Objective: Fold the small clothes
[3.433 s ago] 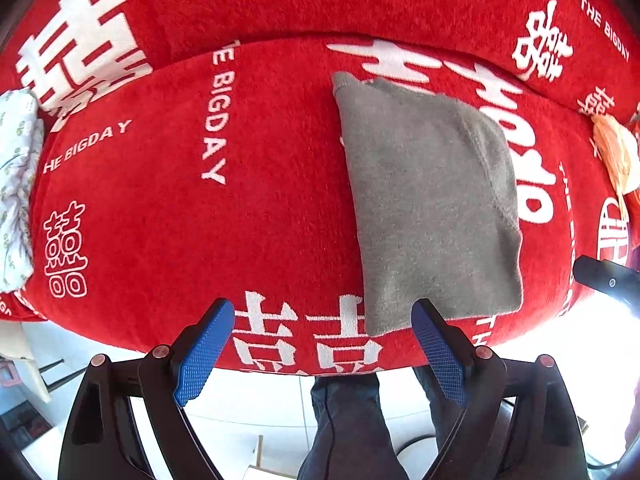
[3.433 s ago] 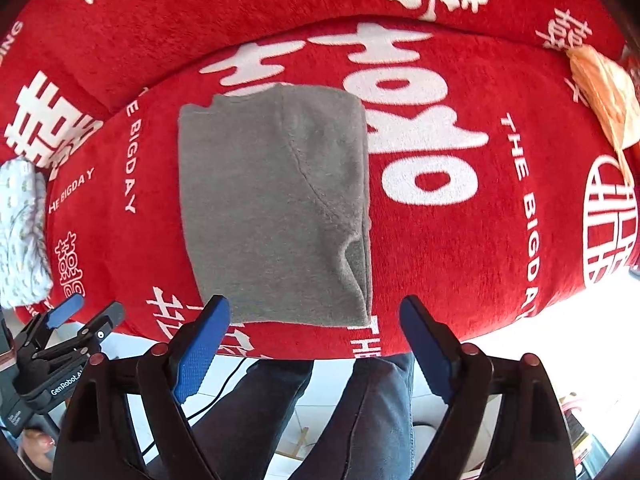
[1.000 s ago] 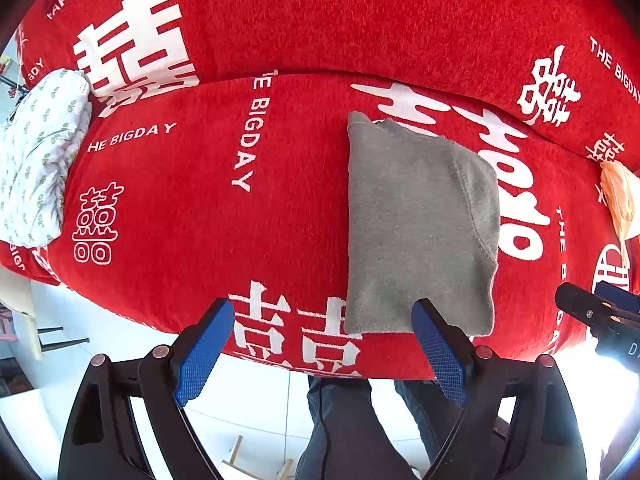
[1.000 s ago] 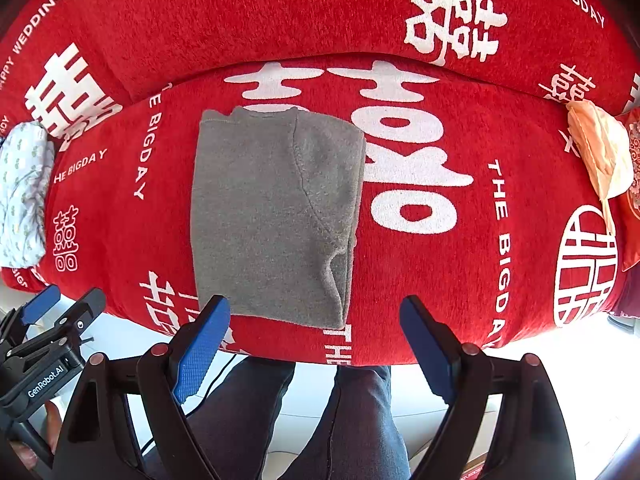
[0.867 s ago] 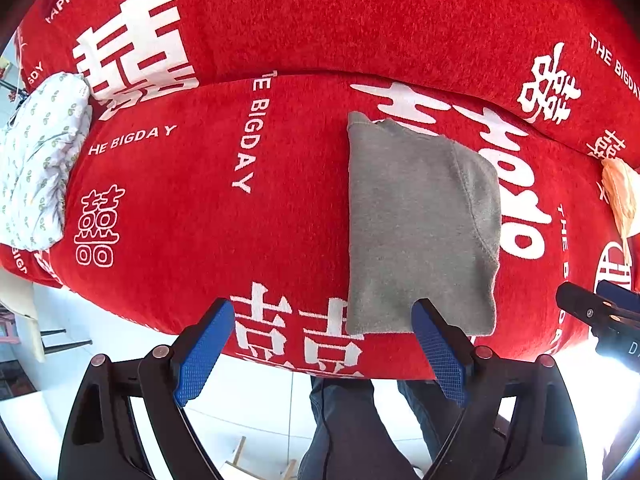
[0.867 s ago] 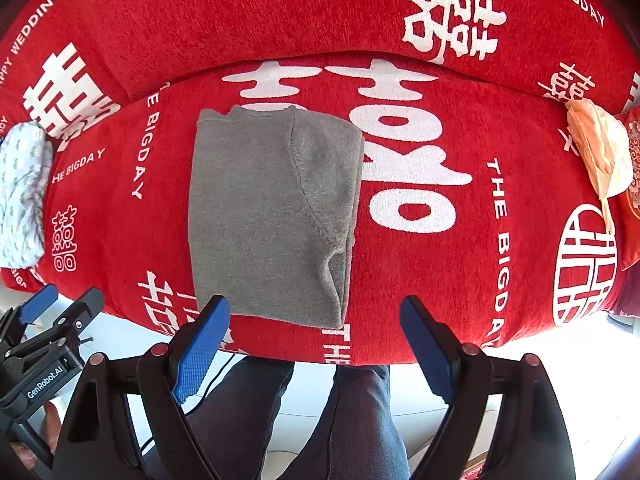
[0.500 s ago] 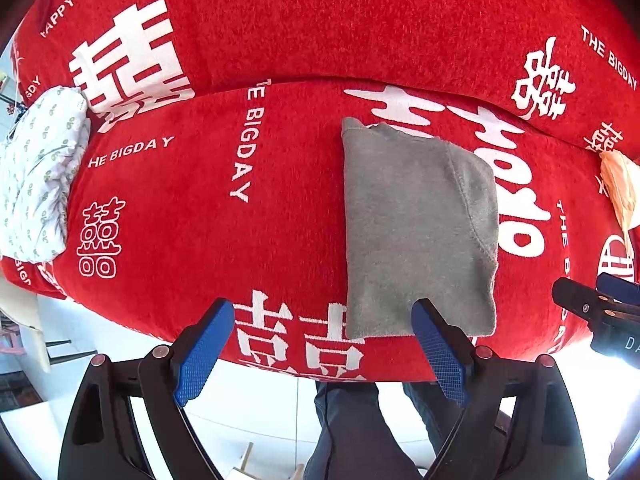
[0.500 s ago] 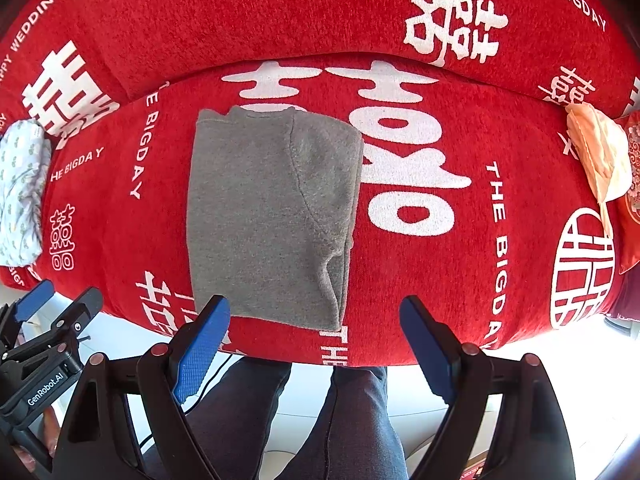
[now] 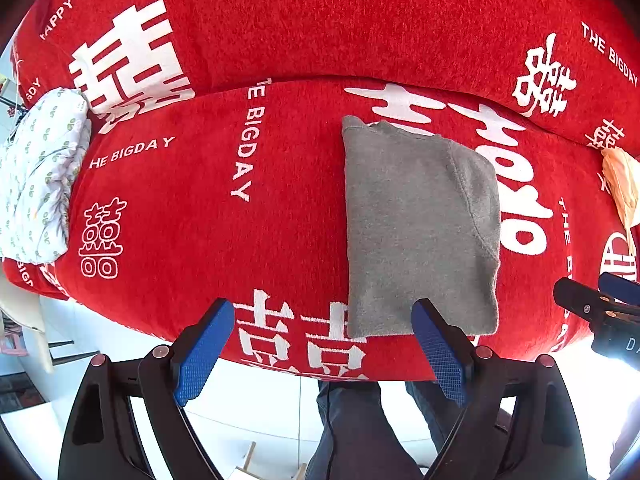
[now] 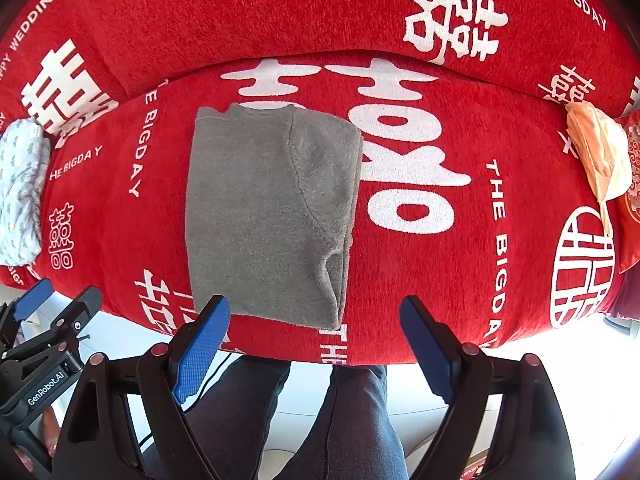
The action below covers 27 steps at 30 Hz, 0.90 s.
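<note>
A grey knitted garment (image 9: pixel 416 224) lies folded into a flat rectangle on the red sofa seat (image 9: pixel 192 216), its near edge close to the seat's front. The same grey garment (image 10: pixel 268 216) fills the middle left of the right wrist view. My left gripper (image 9: pixel 322 346) hangs high above the seat's front edge, open, with nothing between its blue pads (image 9: pixel 204 350). My right gripper (image 10: pixel 314 342) is held likewise above the front edge, open and empty, to the right of the left one. Neither gripper touches the garment.
A white patterned cloth (image 9: pixel 36 176) lies at the seat's left end. A peach cloth (image 10: pixel 600 156) lies at the right end. The sofa's red backrest (image 9: pixel 320 20) rises behind. A person's legs in dark trousers (image 10: pixel 352 416) stand below the front edge.
Both grippers have stayed open and empty. Since the earliest frames both have risen away from the seat, so the garment looks smaller; over the last second hardly anything has shifted.
</note>
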### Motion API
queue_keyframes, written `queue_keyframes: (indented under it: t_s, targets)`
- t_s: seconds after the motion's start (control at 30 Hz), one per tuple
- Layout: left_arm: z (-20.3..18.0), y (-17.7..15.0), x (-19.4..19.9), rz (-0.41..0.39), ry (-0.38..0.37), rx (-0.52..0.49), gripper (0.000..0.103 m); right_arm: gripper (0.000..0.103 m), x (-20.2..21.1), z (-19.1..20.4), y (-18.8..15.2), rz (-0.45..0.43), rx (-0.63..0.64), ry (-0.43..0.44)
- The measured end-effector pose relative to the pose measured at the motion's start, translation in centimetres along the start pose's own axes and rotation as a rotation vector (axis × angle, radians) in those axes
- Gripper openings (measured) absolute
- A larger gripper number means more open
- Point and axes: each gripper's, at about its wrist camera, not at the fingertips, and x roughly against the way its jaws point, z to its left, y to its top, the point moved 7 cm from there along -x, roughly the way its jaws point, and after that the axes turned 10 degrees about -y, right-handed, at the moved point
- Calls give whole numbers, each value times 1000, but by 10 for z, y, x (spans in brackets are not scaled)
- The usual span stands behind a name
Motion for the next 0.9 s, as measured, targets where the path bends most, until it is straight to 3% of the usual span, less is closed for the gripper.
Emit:
queue_keyframes:
  t_s: [0.9]
  targets:
    - [-1, 2, -4, 10, 0, -2, 91, 89, -2, -1, 7, 5, 10, -8]
